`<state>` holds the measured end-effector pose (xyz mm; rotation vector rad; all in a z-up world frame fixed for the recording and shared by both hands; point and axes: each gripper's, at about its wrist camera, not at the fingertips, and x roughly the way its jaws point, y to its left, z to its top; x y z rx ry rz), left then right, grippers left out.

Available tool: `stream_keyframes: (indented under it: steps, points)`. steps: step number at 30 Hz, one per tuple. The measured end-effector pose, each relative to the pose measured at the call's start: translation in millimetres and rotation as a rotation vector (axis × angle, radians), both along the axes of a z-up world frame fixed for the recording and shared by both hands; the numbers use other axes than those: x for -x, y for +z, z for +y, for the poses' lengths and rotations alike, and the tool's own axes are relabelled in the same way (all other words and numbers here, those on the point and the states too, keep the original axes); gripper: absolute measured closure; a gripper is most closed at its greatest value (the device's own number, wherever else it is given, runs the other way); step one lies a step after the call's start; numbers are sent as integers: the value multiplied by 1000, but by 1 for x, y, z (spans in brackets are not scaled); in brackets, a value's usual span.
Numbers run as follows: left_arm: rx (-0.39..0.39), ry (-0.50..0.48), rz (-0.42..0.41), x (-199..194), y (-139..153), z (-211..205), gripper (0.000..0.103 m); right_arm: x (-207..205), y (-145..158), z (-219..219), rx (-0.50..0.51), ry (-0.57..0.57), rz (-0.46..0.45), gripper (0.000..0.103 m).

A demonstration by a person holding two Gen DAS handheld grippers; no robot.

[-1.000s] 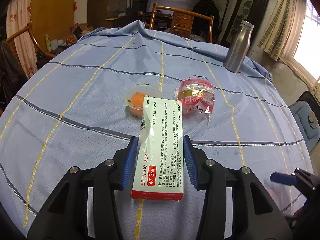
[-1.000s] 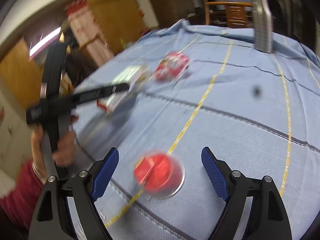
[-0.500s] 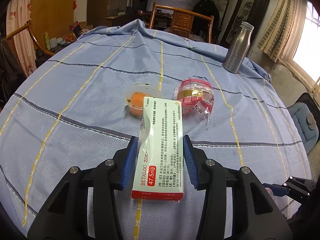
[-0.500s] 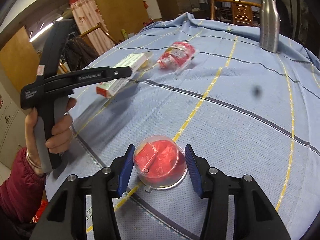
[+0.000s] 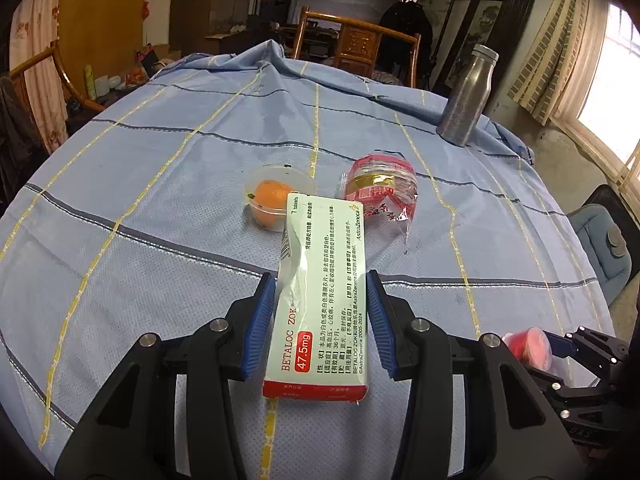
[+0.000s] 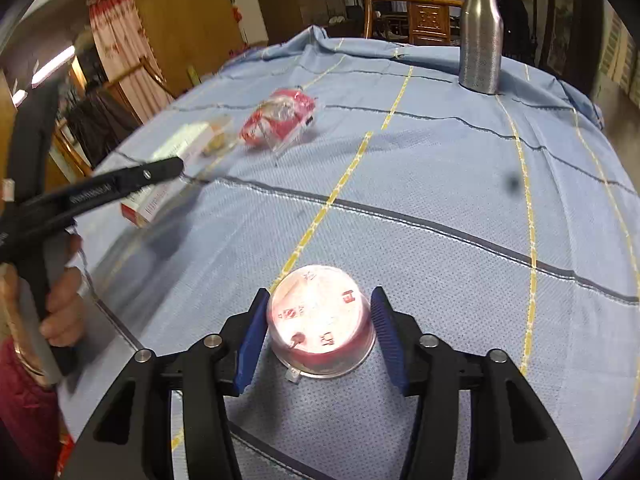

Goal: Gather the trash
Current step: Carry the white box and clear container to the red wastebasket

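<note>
My left gripper [image 5: 320,328] is shut on a white and red medicine box [image 5: 324,280], holding it above the blue tablecloth [image 5: 160,200]. My right gripper [image 6: 320,320] has a small clear cup with red contents [image 6: 318,312] between its blue pads. Both pads touch the cup's sides while the jaws open slightly. The cup is tipped with its flat end toward the camera. In the left wrist view this cup [image 5: 526,346] shows at the table's right edge. A clear cup with orange contents [image 5: 268,200] and a crumpled red wrapper [image 5: 380,188] lie mid-table.
A steel bottle [image 5: 466,96] stands at the far right of the table. A wooden chair [image 5: 356,40] is behind the table and a blue cushioned seat [image 5: 600,240] to its right. A person's hand [image 6: 60,300] grips the left tool's handle.
The right gripper's jaws closed from wide open onto the red cup, and the cup tipped so that its flat end faces the camera. The left gripper and box stayed still.
</note>
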<state>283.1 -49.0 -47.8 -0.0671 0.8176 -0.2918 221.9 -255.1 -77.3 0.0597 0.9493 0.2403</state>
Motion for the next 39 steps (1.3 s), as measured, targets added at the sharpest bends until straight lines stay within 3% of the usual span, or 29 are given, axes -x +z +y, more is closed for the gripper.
stream_keyframes:
  steps: [5,9,13,18,21,24,31,39]
  points:
    - [-22,3,-5,9,2,6,57,1,-2,21,164,6,-13,49]
    - [11,18,-5,32,16,30,57,-2,-5,11,105,-10,23,43]
    - [8,52,-74,75,46,64,57,-1,-6,15,131,-1,21,41]
    - [-6,114,-118,127,66,106,57,1,-4,10,92,-11,16,46]
    - [-9,168,-136,161,74,138,57,8,1,5,51,-28,-12,46]
    - [-28,244,-163,200,79,173,57,33,17,10,21,-45,-99,46]
    - [-23,439,-135,273,58,253,57,94,59,53,-65,24,-244,46]
    - [1,649,-76,349,12,325,57,131,89,119,-159,132,-288,46]
